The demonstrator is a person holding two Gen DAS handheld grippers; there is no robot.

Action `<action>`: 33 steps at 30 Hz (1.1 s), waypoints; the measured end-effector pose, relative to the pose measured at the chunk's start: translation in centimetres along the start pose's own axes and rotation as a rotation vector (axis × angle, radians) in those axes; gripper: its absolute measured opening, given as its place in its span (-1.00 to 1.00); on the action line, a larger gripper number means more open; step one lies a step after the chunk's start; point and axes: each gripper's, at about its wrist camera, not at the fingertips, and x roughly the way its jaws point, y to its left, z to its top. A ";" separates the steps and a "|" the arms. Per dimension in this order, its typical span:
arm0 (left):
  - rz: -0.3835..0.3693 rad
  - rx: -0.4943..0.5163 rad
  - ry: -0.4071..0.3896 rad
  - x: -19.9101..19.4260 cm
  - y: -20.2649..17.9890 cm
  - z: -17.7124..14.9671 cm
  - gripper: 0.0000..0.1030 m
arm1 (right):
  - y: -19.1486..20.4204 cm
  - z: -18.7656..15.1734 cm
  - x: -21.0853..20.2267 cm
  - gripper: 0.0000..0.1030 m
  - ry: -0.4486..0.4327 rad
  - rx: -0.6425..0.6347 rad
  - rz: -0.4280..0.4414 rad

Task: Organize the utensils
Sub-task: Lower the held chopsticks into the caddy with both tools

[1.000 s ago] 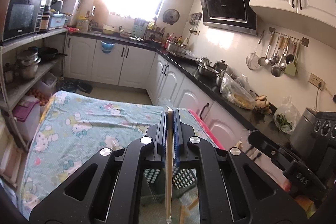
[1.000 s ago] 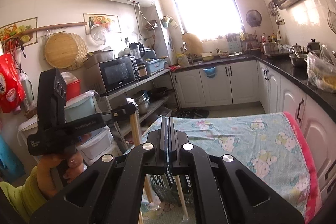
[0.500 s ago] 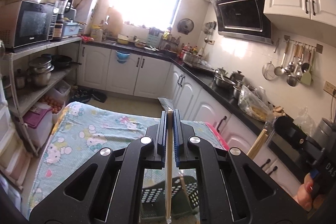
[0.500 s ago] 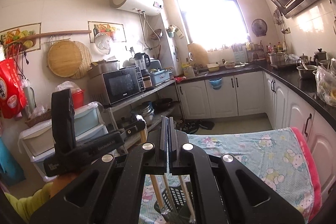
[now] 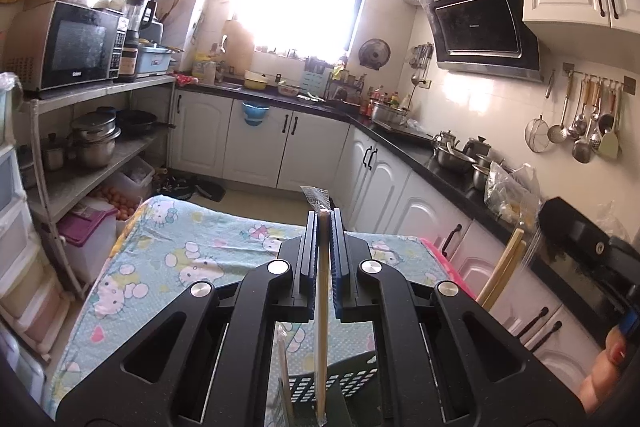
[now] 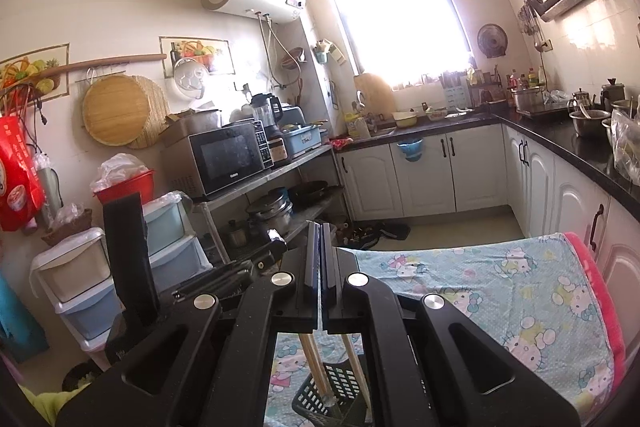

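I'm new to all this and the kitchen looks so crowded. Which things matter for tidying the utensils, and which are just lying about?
In the job:
- wrapped chopsticks clamped in the left tool
- right tool, shut
- black slotted basket with sticks standing in it

Just lying about:
- microwave
- hanging ladles
- pots on the shelf

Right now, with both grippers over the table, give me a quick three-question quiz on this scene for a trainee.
1. True or false: the left gripper is shut on wrapped chopsticks held upright.
2. Multiple choice: the black slotted basket stands on A) the dark counter, B) the cartoon-print cloth, C) a rack shelf.
3. Short answer: which appliance sits on the top shelf of the metal rack, at the left of the left wrist view?

Key: 1 true; 2 B; 3 the microwave.
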 end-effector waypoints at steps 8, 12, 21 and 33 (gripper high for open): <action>-0.003 0.005 0.006 0.9 0.4 -1.7 -0.94 | -0.8 -1.3 1.6 -0.98 0.015 0.016 -0.018; -0.011 -0.001 0.012 1.3 0.6 -2.5 -0.94 | -1.2 -2.3 2.5 -0.98 0.031 0.016 -0.019; -0.021 -0.012 0.017 1.7 1.2 -4.6 -0.94 | -1.9 -5.0 3.7 -0.98 0.060 0.023 -0.023; -0.025 -0.021 0.039 2.3 1.2 -6.7 -0.94 | -2.7 -7.2 4.0 -0.98 0.073 0.035 -0.039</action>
